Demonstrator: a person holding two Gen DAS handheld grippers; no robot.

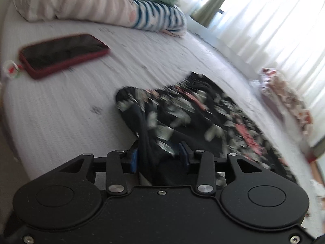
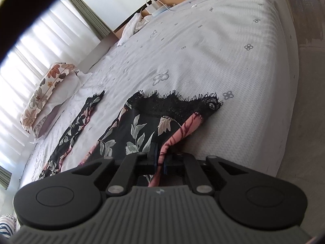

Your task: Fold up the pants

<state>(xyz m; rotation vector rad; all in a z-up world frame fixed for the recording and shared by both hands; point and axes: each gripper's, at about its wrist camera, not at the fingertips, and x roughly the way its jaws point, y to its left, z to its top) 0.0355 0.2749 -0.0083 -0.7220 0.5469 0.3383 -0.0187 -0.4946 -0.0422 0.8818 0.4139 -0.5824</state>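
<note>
Pants in a black floral print lie across a pale patterned bed, stretching away ahead of both claws. The left gripper stands partly open, its blue pads apart with a dark bunch of the fabric loose between them; whether a pad touches the cloth cannot be told through the blur. The right gripper has its jaws drawn narrow around a pink-lined edge of the garment, just short of the lace hem lying ahead of it, apparently pinching the cloth. A red-cased phone rests well off ahead and to the left of the left claw. The work looks to be mid-fold: the next move likely calls for a firm hold on both sides before the cloth is carried over.
</note>
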